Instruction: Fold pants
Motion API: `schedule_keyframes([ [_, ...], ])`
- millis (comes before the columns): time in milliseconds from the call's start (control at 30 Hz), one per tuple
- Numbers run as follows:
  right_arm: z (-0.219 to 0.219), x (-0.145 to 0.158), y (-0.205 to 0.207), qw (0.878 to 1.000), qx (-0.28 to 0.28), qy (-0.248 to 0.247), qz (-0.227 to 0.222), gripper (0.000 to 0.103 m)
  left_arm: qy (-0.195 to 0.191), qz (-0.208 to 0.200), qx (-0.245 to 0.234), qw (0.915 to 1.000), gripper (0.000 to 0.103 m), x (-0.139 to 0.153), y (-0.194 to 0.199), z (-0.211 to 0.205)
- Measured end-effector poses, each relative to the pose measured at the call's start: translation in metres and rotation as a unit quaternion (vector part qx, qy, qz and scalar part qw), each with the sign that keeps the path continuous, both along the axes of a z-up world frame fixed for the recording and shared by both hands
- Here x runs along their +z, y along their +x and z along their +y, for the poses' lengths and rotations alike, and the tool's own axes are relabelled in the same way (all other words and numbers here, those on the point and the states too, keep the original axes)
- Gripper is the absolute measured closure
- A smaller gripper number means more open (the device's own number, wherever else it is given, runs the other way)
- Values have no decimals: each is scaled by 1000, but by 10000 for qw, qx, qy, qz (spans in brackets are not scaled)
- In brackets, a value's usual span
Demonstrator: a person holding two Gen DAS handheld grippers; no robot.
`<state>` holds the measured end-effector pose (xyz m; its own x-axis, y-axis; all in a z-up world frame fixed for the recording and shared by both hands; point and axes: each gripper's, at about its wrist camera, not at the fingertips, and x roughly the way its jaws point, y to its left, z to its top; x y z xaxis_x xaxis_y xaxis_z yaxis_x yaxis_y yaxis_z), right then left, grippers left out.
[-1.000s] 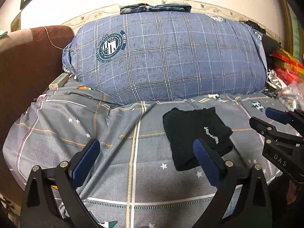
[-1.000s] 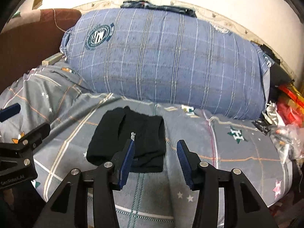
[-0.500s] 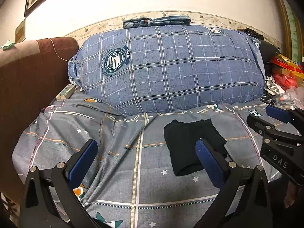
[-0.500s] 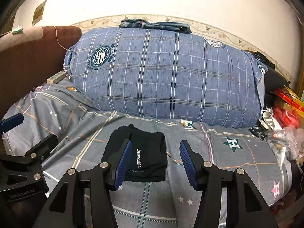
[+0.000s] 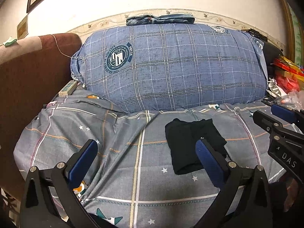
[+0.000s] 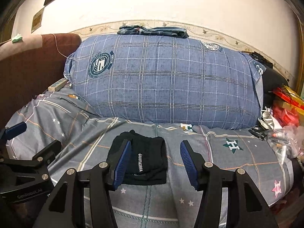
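Folded into a small black bundle with white lettering, the pants (image 6: 150, 152) lie flat on the grey star-print bedspread (image 6: 228, 152). In the right wrist view my right gripper (image 6: 155, 163) hovers above their near edge, open, its blue pads (image 6: 123, 163) clear of the cloth. The left wrist view has the pants (image 5: 186, 138) right of centre. My left gripper (image 5: 146, 161) is wide open over bare bedspread, and its right finger hides the bundle's near right corner. Each gripper shows at the edge of the other's view: the left gripper (image 6: 32, 140) and the right gripper (image 5: 273, 116).
A big blue plaid bolster (image 5: 171, 66) lies across the back of the bed, with folded jeans (image 5: 160, 20) on top. A brown upholstered end (image 5: 28, 76) rises at the left, a power strip (image 5: 67, 89) beside it. Red packets and plastic clutter (image 5: 286, 76) crowd the right side.
Both grippers have risen and drawn back from the folded pants, so more wall shows. The right jaws have widened a little. The pants have not moved.
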<state>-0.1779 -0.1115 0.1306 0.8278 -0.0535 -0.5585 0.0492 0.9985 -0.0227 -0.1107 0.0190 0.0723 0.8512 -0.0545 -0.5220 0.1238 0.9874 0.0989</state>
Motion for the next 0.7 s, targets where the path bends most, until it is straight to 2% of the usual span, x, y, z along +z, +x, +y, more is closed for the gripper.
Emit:
schedule_keyframes([
  [467, -4, 6, -6, 9996, -40, 232, -168, 48, -248, 211, -138, 9994, 0, 5, -3, 2],
  [700, -8, 8, -8, 9994, -109, 263, -207, 48, -143, -7, -130, 9998, 0, 16, -12, 2],
])
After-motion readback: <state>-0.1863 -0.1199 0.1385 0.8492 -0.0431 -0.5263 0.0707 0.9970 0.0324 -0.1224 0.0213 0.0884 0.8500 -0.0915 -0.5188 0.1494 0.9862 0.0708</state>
